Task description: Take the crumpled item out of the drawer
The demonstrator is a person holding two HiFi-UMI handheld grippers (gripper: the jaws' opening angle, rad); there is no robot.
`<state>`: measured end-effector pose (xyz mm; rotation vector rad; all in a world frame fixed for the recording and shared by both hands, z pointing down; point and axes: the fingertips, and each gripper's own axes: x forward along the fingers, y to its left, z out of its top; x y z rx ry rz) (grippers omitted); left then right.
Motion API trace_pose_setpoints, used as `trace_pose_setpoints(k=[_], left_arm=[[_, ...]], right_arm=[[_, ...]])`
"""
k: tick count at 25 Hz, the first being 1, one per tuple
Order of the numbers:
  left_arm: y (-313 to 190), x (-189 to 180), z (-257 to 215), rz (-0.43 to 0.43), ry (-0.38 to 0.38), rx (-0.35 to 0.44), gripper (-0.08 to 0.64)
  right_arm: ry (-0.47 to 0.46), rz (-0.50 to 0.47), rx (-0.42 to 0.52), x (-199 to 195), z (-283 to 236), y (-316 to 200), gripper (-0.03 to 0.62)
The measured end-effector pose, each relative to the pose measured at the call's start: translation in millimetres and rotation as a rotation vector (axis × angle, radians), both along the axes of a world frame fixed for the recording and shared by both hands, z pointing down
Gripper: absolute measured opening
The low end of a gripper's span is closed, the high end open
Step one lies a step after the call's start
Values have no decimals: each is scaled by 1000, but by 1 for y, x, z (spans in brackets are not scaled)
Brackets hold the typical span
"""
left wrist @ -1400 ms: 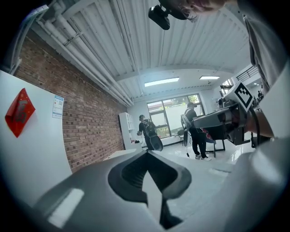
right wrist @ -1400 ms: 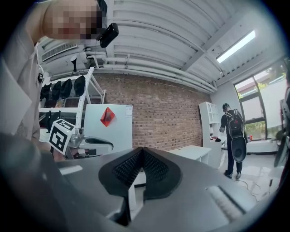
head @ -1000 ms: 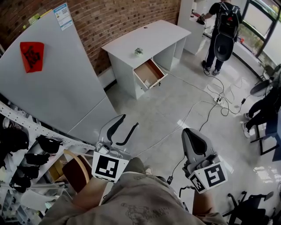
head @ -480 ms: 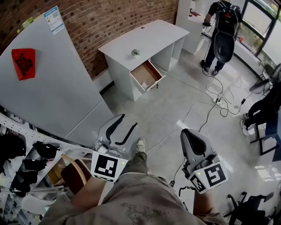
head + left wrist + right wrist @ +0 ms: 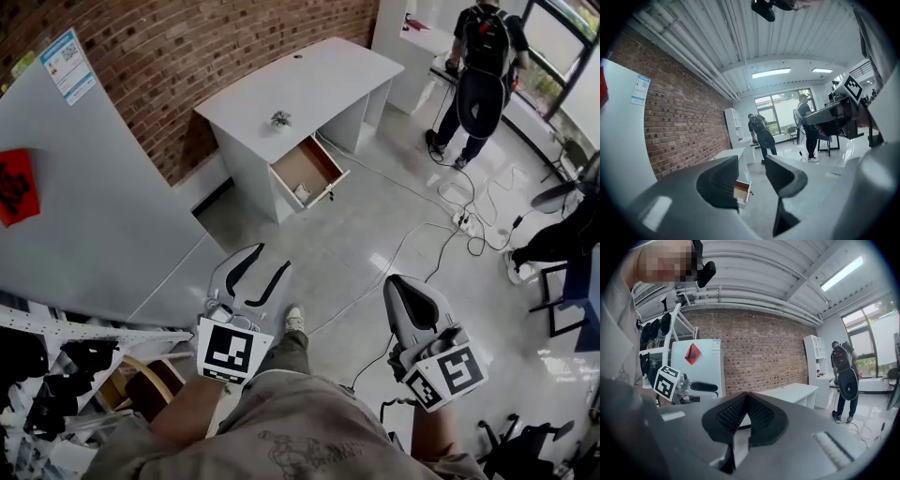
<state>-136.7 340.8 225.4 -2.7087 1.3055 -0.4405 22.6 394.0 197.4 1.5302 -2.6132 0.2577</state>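
A white desk (image 5: 281, 89) stands against the brick wall, several steps ahead of me. Its wooden drawer (image 5: 307, 171) is pulled open, and a small pale crumpled item (image 5: 302, 191) lies at the drawer's front. Both grippers are held low in front of my body, far from the desk. My left gripper (image 5: 262, 272) is open with nothing between its jaws; through its gap the drawer (image 5: 742, 189) shows in the left gripper view. My right gripper (image 5: 405, 292) is shut and empty, its pads (image 5: 746, 416) meeting at the tips.
A small potted plant (image 5: 278, 118) sits on the desk. A large white board (image 5: 103, 206) leans at the left, above a rack of dark gear (image 5: 56, 375). Cables and a power strip (image 5: 461, 219) cross the floor. A person with a backpack (image 5: 483, 66) stands at the back right.
I have walked forward: the desk and open drawer are nearer and shifted left and down in the head view. Both grippers keep the same pose, left open and right shut.
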Motion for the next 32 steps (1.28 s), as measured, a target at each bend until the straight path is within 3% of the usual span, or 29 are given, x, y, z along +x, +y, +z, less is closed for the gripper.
trace_pose_setpoints(k=[8,16,22,32], left_arm=[[-123,-7,21,32,-64,-45,178],[-221,-12,46,75,-79,-91,178],[-260,2,53,114,-111,-90,178],[-302,26,87,106,-151,-143,178]], right_arm=[[-5,8,-54,-16,10,-125,28],[12,52,-80,-24,32,-226,28],[40,63,-146,-18,58,-261,28],[15,58,-158,12,84,-318,28]])
